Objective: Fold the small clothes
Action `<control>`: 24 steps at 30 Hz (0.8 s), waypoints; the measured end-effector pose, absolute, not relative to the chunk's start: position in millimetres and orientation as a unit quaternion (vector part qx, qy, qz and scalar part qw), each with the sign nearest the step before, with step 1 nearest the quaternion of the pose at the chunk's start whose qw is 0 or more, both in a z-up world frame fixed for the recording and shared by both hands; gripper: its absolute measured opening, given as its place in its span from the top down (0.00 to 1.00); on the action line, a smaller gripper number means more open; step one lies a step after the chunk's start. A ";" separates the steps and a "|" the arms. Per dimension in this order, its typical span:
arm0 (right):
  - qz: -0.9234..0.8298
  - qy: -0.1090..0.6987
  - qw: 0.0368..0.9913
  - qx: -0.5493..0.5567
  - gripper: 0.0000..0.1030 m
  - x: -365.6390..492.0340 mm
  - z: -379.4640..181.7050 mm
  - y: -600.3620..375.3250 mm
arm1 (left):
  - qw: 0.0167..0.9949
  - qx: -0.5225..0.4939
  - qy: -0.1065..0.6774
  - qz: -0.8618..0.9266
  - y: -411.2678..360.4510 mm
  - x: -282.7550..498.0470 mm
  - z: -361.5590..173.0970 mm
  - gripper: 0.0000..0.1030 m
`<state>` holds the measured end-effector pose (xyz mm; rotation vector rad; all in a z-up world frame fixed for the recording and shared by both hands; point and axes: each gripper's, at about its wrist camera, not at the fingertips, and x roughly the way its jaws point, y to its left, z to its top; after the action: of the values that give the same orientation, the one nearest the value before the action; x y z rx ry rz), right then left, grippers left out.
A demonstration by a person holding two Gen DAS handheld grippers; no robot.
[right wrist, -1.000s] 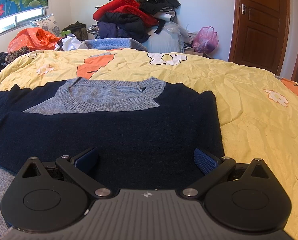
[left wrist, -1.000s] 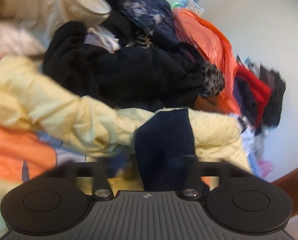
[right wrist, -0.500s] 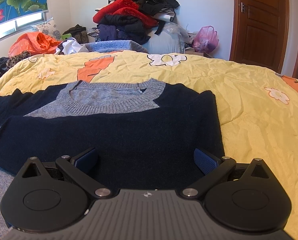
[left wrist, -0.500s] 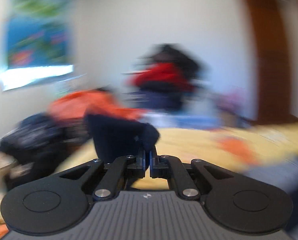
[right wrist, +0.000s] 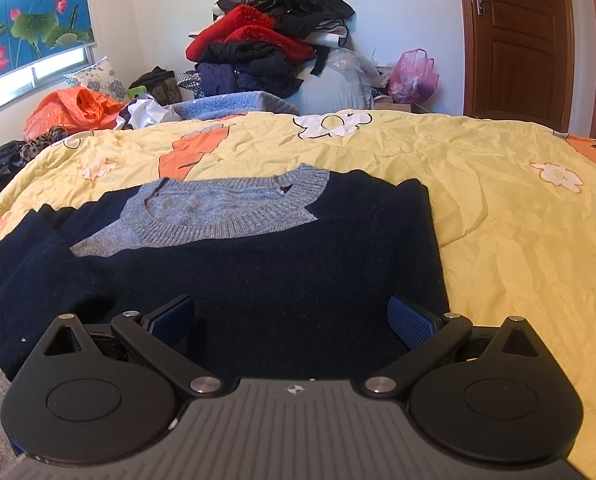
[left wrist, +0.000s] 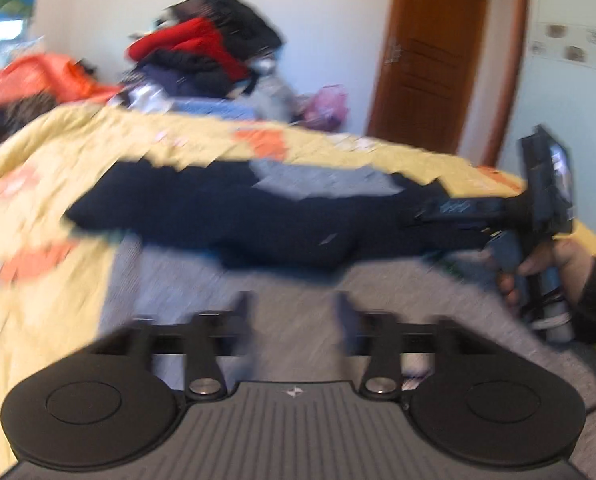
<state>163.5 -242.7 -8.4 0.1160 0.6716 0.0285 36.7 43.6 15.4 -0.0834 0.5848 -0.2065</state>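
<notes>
I had the navy sweater [right wrist: 266, 280] lying flat on the bed's yellow quilt [right wrist: 497, 208], one sleeve folded across. My left hand-held gripper [left wrist: 294, 312] was opening, nothing between its jaws; the right hand-held gripper [right wrist: 292, 316] hovered wide over the hem. Next, I judged, came folding the body.

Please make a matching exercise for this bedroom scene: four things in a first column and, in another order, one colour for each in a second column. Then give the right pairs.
Things:
1. sweater body
2. sweater collar
3. bedspread
4. door

Colours:
A. brown
B. grey
C. navy
D. yellow

Pairs: 1-C, 2-B, 3-D, 4-A
</notes>
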 end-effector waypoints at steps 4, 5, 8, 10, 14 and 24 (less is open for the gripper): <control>0.003 0.345 0.938 0.027 0.02 167.6 -5.5 -234.2 | 0.943 -0.092 0.309 -0.079 60.0 45.9 8.1 0.21; -0.006 0.352 0.936 0.022 0.04 169.2 -0.8 -228.6 | 0.942 -0.096 0.315 -0.070 61.4 48.3 6.9 0.21; 0.041 0.321 0.939 0.112 0.03 160.0 20.4 -218.6 | 0.943 -0.093 0.313 -0.061 61.7 48.9 6.9 0.21; 0.097 0.331 0.921 0.179 0.05 163.2 27.0 -209.1 | 0.943 -0.090 0.314 -0.063 60.4 50.5 7.0 0.19; 0.135 0.388 0.887 0.212 0.15 188.5 19.8 -188.3 | 0.942 -0.104 0.311 -0.069 64.4 51.3 5.6 0.17; 0.144 0.434 0.831 0.315 0.16 221.7 -1.2 -185.7 | 0.940 -0.139 0.302 -0.073 74.7 50.7 4.2 0.16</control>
<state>221.7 -185.7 -1.2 0.6687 0.9205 0.3060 50.7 74.7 4.2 -0.2841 0.6166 -0.1483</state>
